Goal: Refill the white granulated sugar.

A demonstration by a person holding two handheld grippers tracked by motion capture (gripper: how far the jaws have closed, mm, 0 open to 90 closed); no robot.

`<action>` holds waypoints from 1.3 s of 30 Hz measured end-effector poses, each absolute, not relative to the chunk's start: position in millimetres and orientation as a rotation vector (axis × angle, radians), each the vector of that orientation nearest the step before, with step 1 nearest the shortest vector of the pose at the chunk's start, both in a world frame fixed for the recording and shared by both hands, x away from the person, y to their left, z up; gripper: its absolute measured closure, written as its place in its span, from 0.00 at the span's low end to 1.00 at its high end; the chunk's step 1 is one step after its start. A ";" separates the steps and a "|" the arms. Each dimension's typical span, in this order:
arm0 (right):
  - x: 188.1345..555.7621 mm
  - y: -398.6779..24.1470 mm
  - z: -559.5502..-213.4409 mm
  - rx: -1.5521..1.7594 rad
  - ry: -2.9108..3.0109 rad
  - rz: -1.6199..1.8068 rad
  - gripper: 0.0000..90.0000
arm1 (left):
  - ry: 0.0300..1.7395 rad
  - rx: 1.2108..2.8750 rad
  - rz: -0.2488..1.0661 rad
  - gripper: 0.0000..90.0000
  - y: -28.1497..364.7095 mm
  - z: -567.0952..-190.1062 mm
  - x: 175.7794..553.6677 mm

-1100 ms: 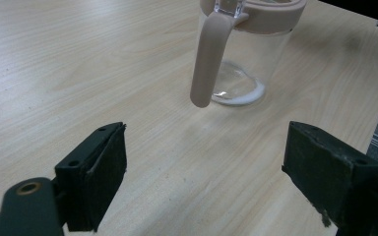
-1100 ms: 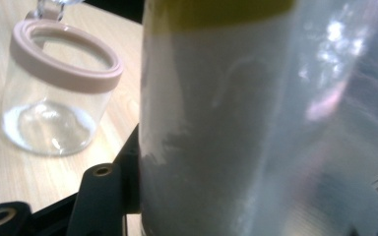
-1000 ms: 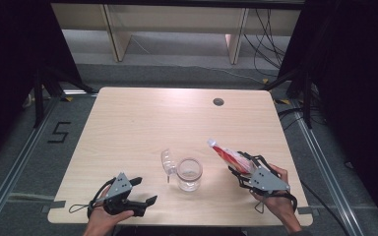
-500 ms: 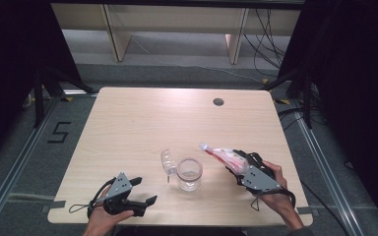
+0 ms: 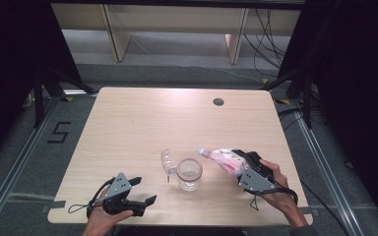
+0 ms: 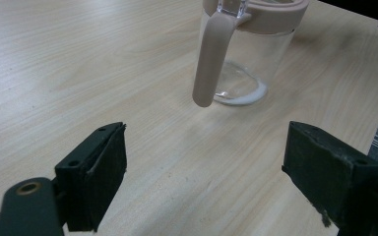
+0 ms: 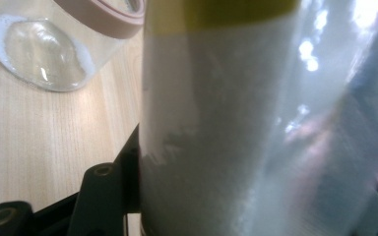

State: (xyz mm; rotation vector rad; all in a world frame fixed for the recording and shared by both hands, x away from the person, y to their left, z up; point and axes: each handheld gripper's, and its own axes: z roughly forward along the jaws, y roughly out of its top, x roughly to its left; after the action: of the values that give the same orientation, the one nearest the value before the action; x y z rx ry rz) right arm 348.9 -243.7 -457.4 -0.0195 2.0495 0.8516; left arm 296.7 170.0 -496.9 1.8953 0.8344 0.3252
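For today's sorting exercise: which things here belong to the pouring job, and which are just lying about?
In the job:
- bag, clamped in the right gripper
- glass jar with its lid open

Not in the job:
- left gripper, open, resting on the table

- The jar (image 5: 189, 173) stands on the counter (image 5: 142, 123), near its front edge and about midway across.
- The jar's lid (image 5: 167, 162) hangs open at the jar's left side, touching it.
- The bag (image 5: 224, 160) lies between the jaws of the right gripper (image 5: 237, 164), just right of the jar, its far end pointing toward the jar's mouth.
- The left gripper (image 5: 145, 191) sits low at the counter's front left corner, left of the jar and well apart from it.
- A round hole (image 5: 218, 102) lies in the counter near its back right, far behind the jar.
- Shelves (image 5: 177, 29) stand on the floor behind the counter.
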 end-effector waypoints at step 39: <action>330.4 -226.1 -447.1 -0.216 1.981 0.526 0.51 | 0.826 1.906 0.328 0.18 169.5 -497.1 296.4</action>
State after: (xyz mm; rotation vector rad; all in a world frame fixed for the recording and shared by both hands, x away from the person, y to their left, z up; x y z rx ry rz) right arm 330.4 -226.1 -447.1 -0.2155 1.9811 0.5258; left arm 296.4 169.5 -497.1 1.9057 0.8258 0.3281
